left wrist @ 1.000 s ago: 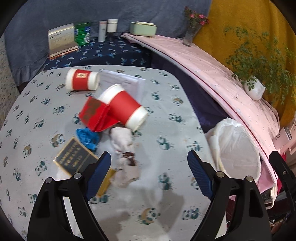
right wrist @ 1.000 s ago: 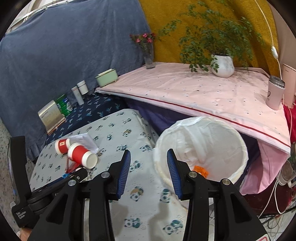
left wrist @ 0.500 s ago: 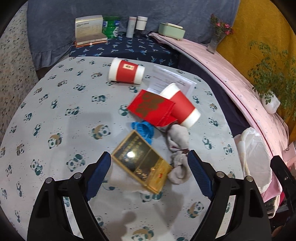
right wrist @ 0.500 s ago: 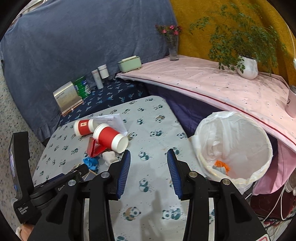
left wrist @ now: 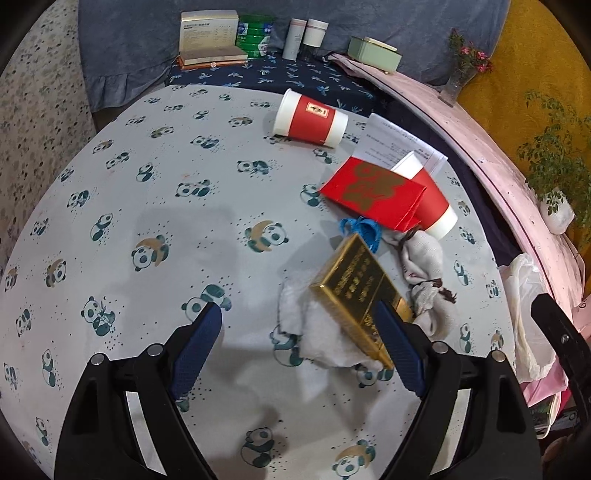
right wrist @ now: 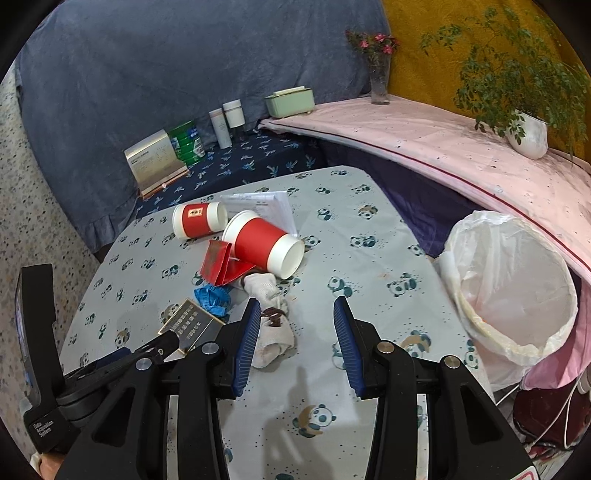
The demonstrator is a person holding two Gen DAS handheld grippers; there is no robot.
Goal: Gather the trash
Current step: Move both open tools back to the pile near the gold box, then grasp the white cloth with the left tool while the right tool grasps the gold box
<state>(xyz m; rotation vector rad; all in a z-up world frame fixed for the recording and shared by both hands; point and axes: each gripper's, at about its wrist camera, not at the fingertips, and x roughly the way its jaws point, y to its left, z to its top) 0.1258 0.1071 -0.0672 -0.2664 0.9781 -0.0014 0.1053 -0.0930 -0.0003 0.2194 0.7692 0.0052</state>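
Trash lies in a heap on the panda-print table (left wrist: 155, 177): a gold box (left wrist: 356, 286) on a white tissue (left wrist: 314, 332), a dirty crumpled cloth (left wrist: 424, 266), a blue scrap (left wrist: 364, 229), a red envelope (left wrist: 373, 192), two red paper cups (left wrist: 310, 118) (left wrist: 432, 203) on their sides and a paper sheet (left wrist: 395, 142). My left gripper (left wrist: 297, 343) is open, low over the table, its right finger beside the gold box. My right gripper (right wrist: 293, 341) is open above the cloth (right wrist: 271, 332). The white-lined trash bin (right wrist: 513, 280) stands right of the table.
At the back a dark blue shelf holds a book box (left wrist: 210, 35), a green can (left wrist: 255, 35), two bottles (left wrist: 306, 37) and a green container (left wrist: 375, 53). A pink-covered ledge (right wrist: 443, 140) with a vase and a potted plant (right wrist: 524, 110) runs along the right.
Both grippers have moved left and down toward the heap. The gold box now sits between the left fingers' span; the bin has slid to the right in the right wrist view.
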